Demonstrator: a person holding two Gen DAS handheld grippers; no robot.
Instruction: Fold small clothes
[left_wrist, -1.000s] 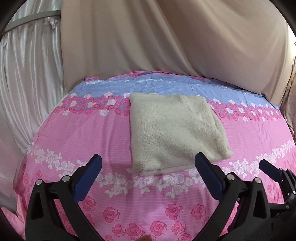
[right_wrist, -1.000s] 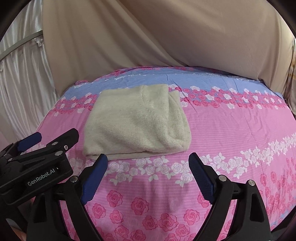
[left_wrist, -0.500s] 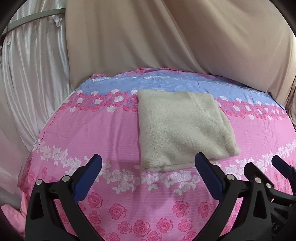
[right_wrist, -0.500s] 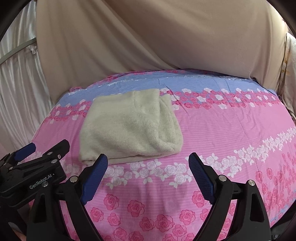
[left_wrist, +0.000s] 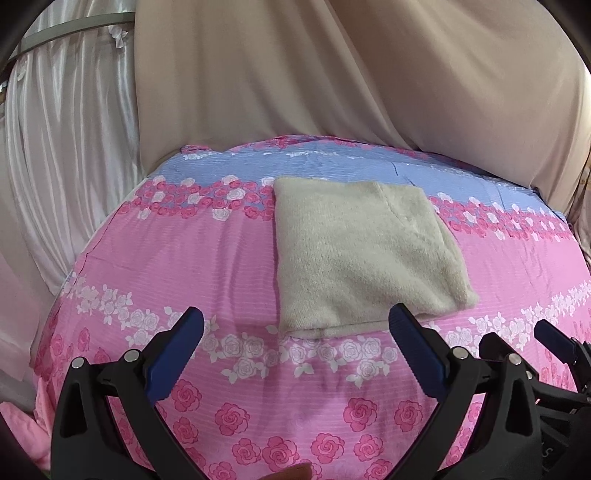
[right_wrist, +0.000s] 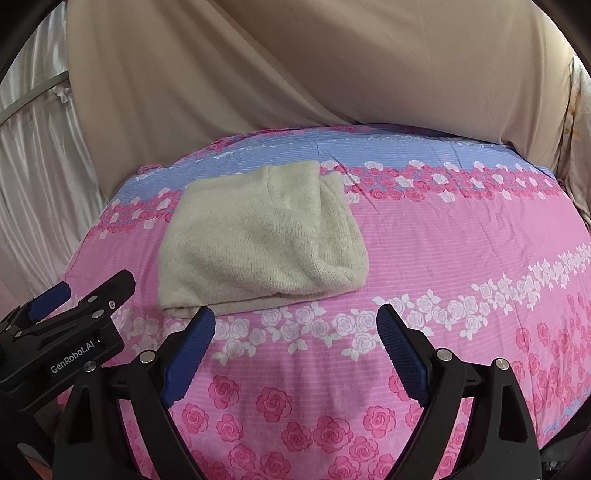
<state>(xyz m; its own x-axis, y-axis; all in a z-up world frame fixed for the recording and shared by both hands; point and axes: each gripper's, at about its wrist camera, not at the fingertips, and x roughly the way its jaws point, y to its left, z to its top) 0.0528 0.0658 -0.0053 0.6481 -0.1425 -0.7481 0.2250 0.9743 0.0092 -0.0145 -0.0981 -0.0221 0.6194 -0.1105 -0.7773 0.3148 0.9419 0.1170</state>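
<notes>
Light is soft, diffuse and warm in both views; no single source shows. Exposure is even, no blown glare; only a faint sheen on the white curtain (left_wrist: 70, 147) left of the jaws. Weak shadows: a thin dark line under the cloth's (left_wrist: 354, 258) near edge, and soft smudges on the sheet (left_wrist: 184, 258) just ahead of the jaws. Focus is sharp mid-frame; the knit weave reads clearly. Strong fisheye bulge bends the sheet's far edge into an arc. Black vignette fills all corners. The beige drape (right_wrist: 332, 74) beyond the jaws looks slightly soft.
</notes>
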